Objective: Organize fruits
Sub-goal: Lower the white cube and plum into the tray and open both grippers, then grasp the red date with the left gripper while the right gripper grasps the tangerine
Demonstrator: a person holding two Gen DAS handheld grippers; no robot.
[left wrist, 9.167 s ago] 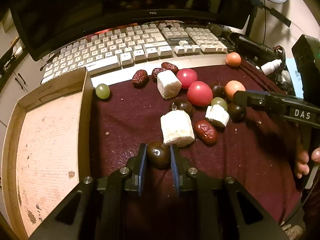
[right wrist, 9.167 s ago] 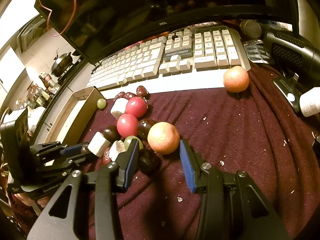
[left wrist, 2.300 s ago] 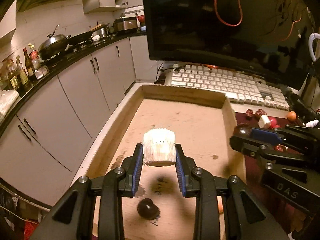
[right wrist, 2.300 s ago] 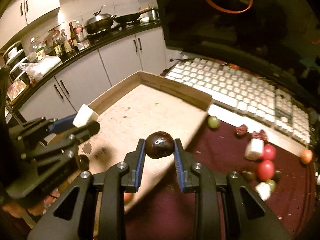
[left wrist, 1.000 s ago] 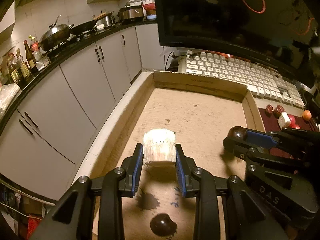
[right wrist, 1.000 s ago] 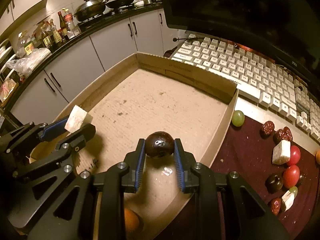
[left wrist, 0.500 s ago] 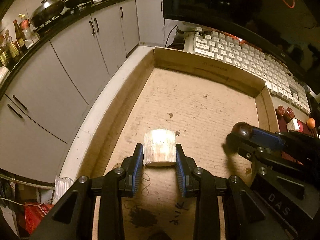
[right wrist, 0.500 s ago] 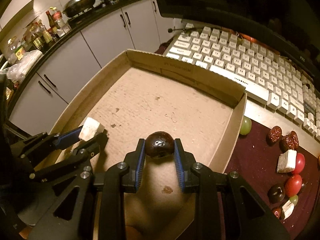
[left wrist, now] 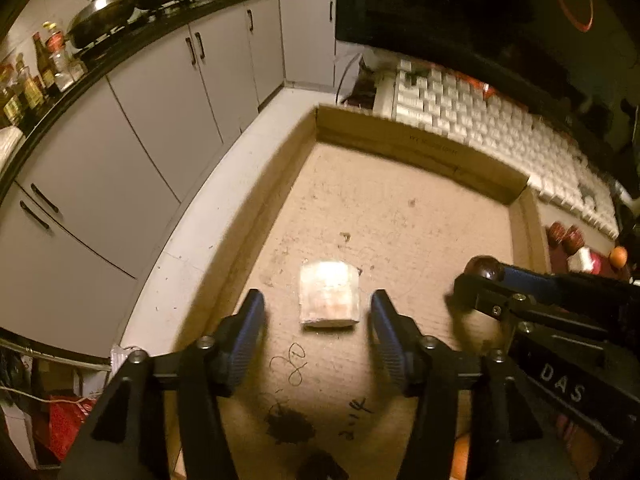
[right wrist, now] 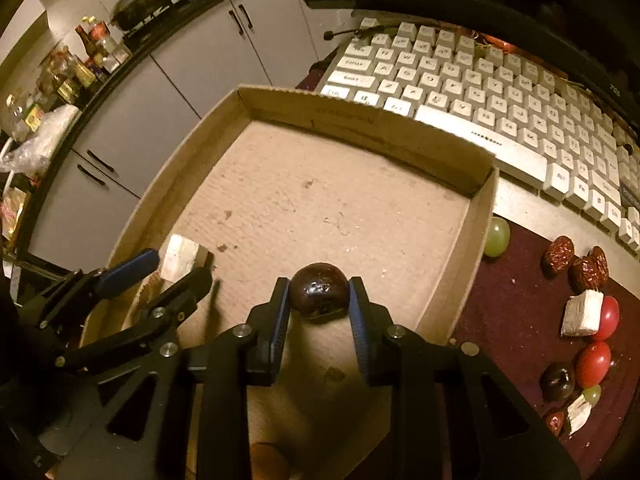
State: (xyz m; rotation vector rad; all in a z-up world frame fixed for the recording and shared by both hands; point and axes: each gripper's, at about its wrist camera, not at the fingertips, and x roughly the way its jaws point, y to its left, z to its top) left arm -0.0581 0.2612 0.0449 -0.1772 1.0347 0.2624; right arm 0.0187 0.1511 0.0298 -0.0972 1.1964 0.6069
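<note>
Was home kitchen doubling as desk: grey cabinets [left wrist: 168,120] far left, wok [left wrist: 102,8] on black counter, keyboard [right wrist: 480,92] far right under monitor [left wrist: 460,12].

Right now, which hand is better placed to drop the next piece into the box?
Right. Its tool is shut on the dark fruit over the box. The left tool has just opened, pads clear of the white chunk, with nothing left to place.
</note>
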